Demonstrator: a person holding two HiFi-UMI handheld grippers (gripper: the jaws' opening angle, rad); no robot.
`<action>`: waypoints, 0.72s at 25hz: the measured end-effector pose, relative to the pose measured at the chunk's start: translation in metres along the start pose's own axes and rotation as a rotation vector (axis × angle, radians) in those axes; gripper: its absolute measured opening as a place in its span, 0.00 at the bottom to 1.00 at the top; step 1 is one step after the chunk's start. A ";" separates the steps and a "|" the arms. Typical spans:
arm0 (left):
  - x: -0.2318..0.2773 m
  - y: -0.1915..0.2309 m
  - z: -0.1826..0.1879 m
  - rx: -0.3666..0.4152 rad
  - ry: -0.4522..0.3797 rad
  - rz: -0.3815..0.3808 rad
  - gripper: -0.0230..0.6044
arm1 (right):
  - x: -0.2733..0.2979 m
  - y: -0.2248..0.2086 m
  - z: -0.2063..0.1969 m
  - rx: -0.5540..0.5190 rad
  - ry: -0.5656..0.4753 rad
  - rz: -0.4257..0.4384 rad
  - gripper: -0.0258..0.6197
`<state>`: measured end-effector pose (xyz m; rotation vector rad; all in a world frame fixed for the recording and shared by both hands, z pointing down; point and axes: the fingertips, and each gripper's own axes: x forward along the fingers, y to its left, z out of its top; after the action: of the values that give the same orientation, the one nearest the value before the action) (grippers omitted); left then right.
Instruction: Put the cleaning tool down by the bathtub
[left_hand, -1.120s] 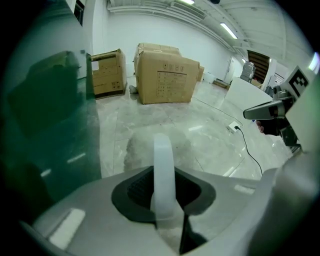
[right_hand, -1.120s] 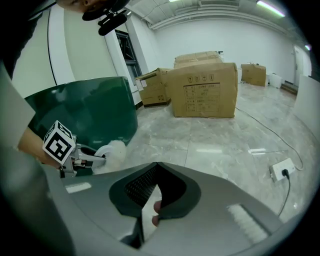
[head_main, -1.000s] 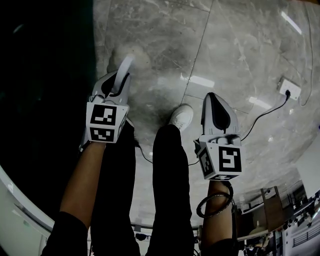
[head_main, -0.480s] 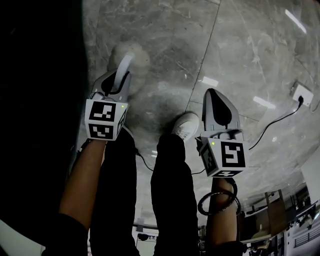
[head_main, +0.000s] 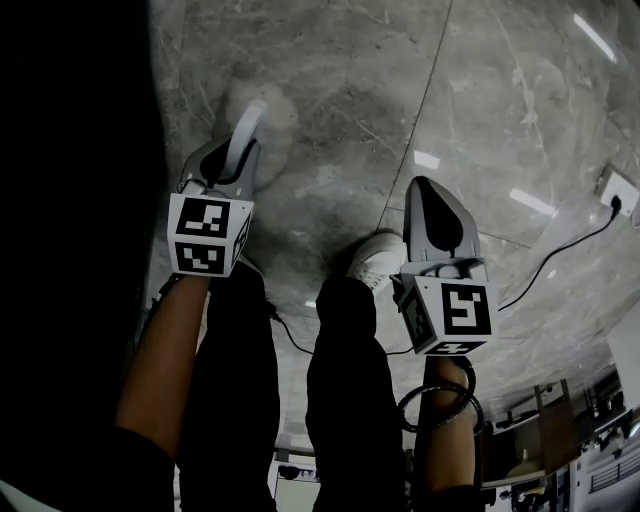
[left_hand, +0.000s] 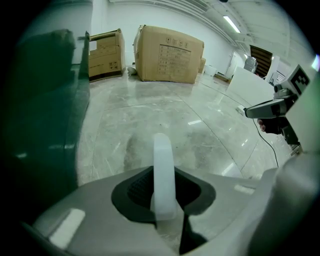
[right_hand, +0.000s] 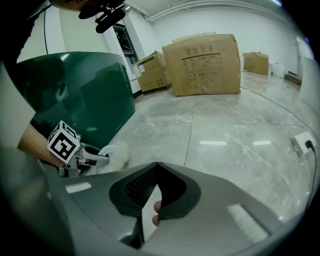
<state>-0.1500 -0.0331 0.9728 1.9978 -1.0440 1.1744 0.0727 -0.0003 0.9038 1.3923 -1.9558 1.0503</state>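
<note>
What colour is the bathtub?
The bathtub is dark green, shown best in the right gripper view.

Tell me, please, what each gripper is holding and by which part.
The left gripper is shut on the cleaning tool, gripping its white handle; the fluffy head sticks out ahead. The right gripper holds nothing, jaws together.

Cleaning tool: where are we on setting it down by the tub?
Done: the cleaning tool is beside the green bathtub. In hand: the left gripper is shut on its white handle, with the fluffy head low over the marble floor; contact is unclear. Left to do: lower it and open the jaws. The right gripper is shut and empty.
</note>
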 end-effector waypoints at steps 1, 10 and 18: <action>0.003 0.000 -0.002 0.001 0.002 -0.002 0.17 | 0.001 0.000 -0.002 -0.001 0.003 0.000 0.08; 0.018 0.000 0.001 0.013 -0.028 -0.008 0.17 | 0.008 -0.005 -0.015 -0.009 0.015 -0.007 0.08; 0.021 -0.002 0.002 0.028 -0.036 -0.027 0.17 | 0.010 -0.004 -0.017 -0.013 0.012 -0.004 0.08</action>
<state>-0.1414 -0.0404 0.9908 2.0552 -1.0206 1.1496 0.0728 0.0075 0.9223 1.3789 -1.9472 1.0404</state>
